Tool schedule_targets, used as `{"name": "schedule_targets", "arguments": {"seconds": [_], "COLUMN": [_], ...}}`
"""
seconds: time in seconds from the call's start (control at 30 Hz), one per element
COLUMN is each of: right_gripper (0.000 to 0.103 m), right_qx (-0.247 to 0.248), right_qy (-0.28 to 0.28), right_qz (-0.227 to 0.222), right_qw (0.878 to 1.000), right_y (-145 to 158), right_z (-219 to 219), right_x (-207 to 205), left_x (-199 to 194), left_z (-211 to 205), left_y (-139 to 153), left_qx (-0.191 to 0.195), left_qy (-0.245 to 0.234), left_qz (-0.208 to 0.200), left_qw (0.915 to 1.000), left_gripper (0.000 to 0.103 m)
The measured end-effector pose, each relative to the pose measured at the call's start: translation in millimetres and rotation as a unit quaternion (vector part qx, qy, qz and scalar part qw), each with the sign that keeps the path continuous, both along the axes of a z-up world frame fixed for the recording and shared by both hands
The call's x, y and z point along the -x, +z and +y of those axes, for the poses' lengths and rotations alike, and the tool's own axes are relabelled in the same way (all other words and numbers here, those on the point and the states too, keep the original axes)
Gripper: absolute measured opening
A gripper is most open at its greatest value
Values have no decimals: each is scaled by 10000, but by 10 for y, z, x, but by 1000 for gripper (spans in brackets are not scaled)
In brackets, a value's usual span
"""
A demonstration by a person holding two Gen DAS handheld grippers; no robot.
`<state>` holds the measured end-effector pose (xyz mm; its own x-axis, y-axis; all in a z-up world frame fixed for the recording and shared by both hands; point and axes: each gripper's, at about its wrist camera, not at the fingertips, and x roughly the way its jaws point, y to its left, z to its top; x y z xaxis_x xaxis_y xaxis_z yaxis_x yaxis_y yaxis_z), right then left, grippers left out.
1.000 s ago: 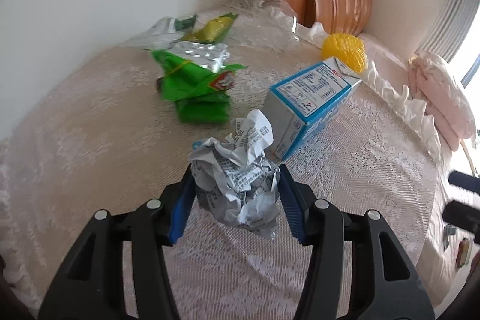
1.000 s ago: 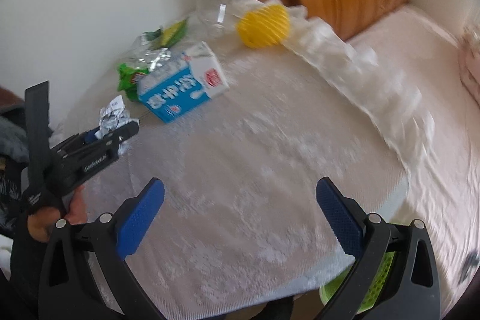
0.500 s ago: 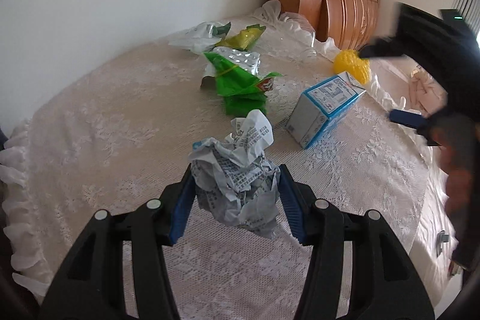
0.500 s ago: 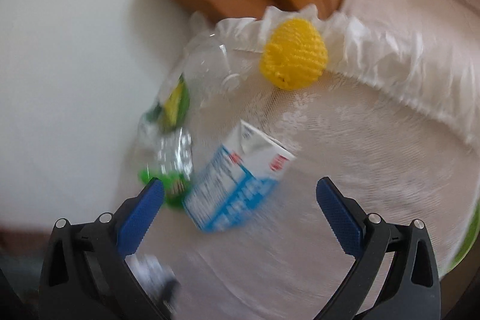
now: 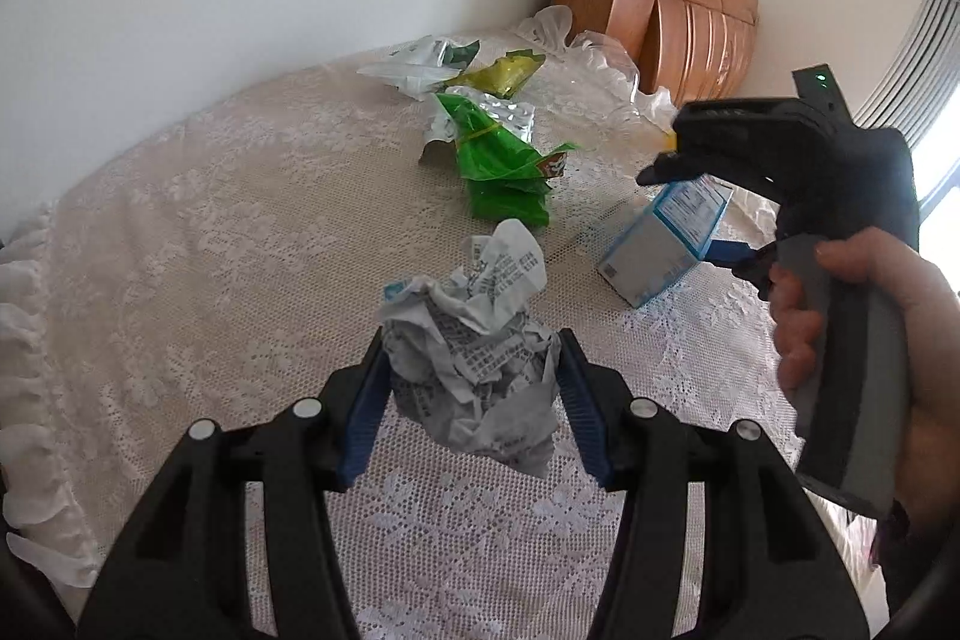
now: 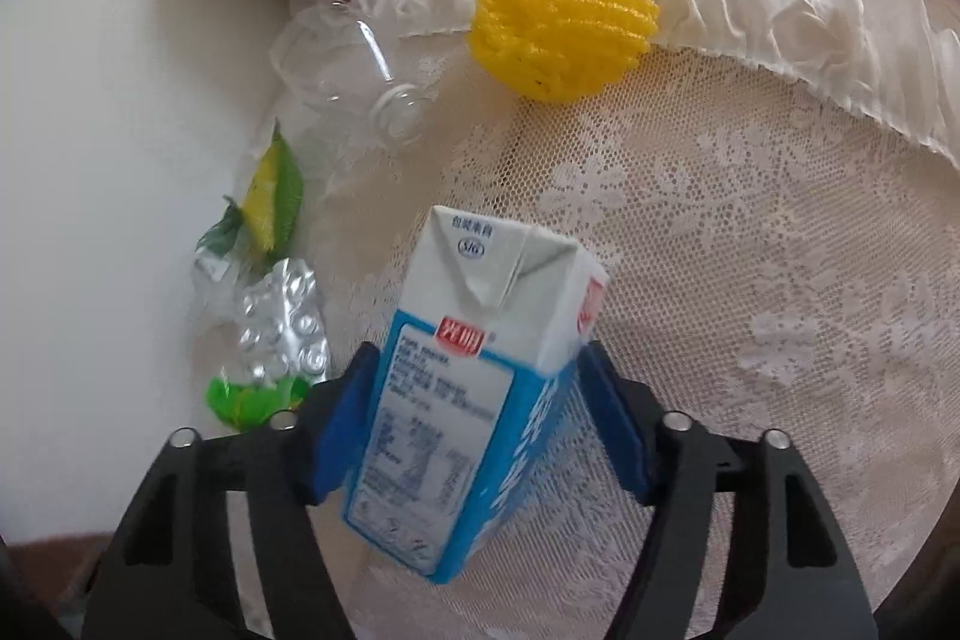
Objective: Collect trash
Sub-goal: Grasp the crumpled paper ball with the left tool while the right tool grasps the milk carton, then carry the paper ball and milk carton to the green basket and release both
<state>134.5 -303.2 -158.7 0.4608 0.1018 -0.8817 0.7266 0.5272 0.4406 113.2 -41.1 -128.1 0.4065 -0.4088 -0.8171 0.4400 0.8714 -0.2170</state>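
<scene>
- The crumpled paper wad (image 5: 474, 352) sits low centre in the left wrist view, pinched between the left gripper's (image 5: 471, 400) half-closed blue pads.
- The blue-and-white carton (image 6: 480, 388) lies on the lace cloth (image 6: 750, 280), bottom centre of the right wrist view; the right gripper (image 6: 480, 418) has just been closing, pads against both its sides.
- Green wrappers (image 5: 504, 166) lie upper centre, the yellow foam net (image 6: 561, 13) at the top.

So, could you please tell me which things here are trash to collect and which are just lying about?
Trash: paper ball in left gripper; carton between right gripper jaws, which have just been closing; green wrapper; blister pack; plastic cup; yellow net.
Lying about: tablecloth; wooden headboard.
</scene>
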Motion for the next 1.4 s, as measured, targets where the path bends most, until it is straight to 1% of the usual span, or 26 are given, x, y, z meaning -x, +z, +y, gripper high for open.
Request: {"name": "schedule_targets", "arguments": {"seconds": [0.13,0.33,0.43,0.57,0.7,0.77,0.87,0.93,0.97,1.03,1.17,1.3,1.4], "right_gripper": [53,49,48,48,48,48,48,48,48,48,48,48,48], "right_qx": [-118,-489,-687,-867,-832,-705,-409,-218,-89,45,296,433,481], "right_qy": [143,373,502,651,767,753,668,585,506,397,145,-68,-201], "right_qz": [-237,-727,-1041,-1446,-1660,-1719,-1660,-1564,-1477,-1345,-1068,-819,-671], "right_qw": [9995,9955,9909,9835,9796,9797,9830,9857,9877,9901,9937,9957,9964], "right_y": [63,104,135,254,415,499,587,606,615,604,521,369,240], "right_z": [-20,-59,-83,-155,-275,-376,-533,-641,-713,-816,-1027,-1212,-1332], "right_x": [157,446,677,1143,1679,2012,2498,2794,3009,3257,3837,4190,4369], "left_x": [8,117,201,357,628,806,1065,1298,1397,1652,2080,2423,2541], "left_z": [-5,-60,-118,-227,-444,-600,-832,-1052,-1152,-1408,-1799,-2111,-2274], "left_y": [37,119,173,248,332,376,408,422,429,430,436,435,405], "left_qx": [39,63,69,118,60,64,61,99,119,173,192,136,50], "left_qy": [0,-78,-161,-280,-519,-701,-980,-1272,-1395,-1732,-2298,-2748,-2906], "left_qz": [-32,-94,-133,-181,-245,-239,-173,-78,-23,123,261,307,347], "left_qw": [10000,9999,9998,9994,9983,9972,9950,9918,9901,9847,9727,9609,9562], "left_gripper": [52,52,52,52,52,52,52,52,52,52,52,52,52]}}
